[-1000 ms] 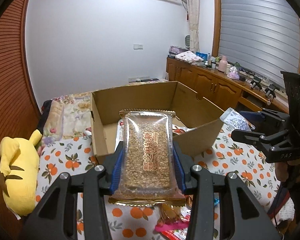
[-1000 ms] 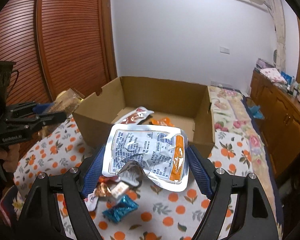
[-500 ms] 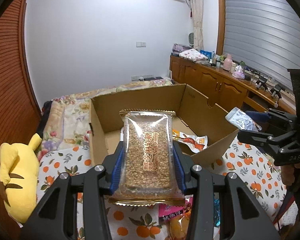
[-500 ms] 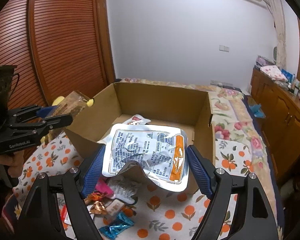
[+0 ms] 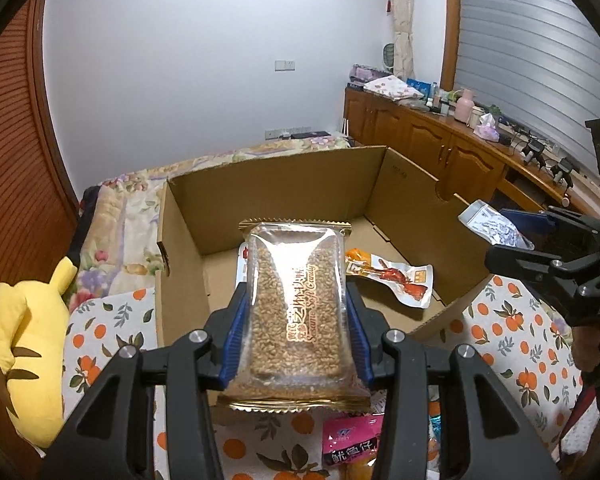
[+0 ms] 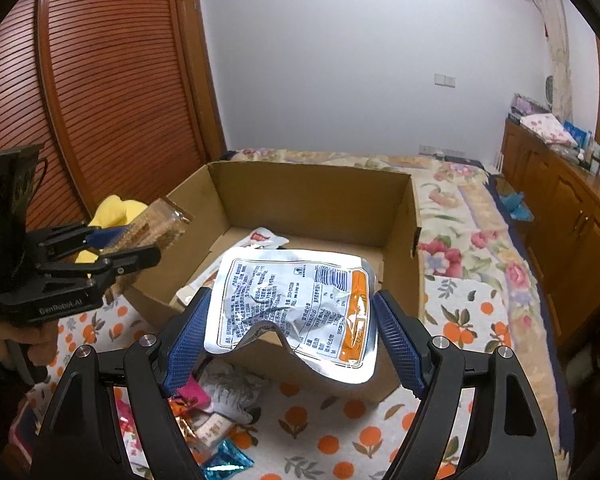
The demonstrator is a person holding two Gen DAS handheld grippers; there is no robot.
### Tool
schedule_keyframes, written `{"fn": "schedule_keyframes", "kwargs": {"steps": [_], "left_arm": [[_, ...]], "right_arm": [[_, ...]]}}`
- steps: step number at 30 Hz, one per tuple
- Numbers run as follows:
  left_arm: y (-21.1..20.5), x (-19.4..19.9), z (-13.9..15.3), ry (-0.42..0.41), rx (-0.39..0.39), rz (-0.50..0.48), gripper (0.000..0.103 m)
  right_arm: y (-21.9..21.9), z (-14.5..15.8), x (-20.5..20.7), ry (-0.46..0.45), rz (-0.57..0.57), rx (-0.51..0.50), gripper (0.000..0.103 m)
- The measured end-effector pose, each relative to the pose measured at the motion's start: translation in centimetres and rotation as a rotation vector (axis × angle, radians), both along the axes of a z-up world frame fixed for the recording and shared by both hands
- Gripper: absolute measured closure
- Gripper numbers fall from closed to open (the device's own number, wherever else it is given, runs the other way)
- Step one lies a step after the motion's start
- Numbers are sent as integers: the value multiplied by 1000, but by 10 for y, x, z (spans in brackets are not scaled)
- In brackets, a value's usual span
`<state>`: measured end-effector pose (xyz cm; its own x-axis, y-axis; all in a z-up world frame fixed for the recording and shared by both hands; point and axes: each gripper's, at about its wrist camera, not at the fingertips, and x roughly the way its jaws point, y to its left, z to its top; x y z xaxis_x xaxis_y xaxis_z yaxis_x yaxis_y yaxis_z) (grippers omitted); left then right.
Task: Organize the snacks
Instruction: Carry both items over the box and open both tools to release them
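A yellow plush toy (image 5: 28, 344) lies at far left. The left gripper (image 5: 296, 320) is clamped on a sesame candy bar (image 5: 298, 312) over the cardboard box (image 5: 284, 192). The right gripper (image 6: 292, 332) is clamped on a silver pouch (image 6: 296, 304) above the box's near wall. Loose snacks (image 6: 216, 428) lie on the orange-print cloth (image 6: 340, 440).

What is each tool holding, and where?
Left tool: clear sesame candy packet, by its long sides. Right tool: crumpled silver pouch, by its side edges.
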<state>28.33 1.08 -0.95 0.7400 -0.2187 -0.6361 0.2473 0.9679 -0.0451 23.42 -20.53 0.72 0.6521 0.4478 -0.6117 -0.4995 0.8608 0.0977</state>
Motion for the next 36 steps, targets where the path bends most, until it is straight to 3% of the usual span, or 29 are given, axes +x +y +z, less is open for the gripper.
{"fn": "schedule_keyframes", "kwargs": {"steps": [9,19,36], "left_arm": [[6,8,0,20,-9,4,57],[18,8,11,-14,-6,29,57],[52,-14,9,-19,-38,57,41]], "right_arm": [[22,-11,19,36,-2,-22,21],[58,-22,42,91,10,-34,21],[80,-44,49,123,12,-79,19]]}}
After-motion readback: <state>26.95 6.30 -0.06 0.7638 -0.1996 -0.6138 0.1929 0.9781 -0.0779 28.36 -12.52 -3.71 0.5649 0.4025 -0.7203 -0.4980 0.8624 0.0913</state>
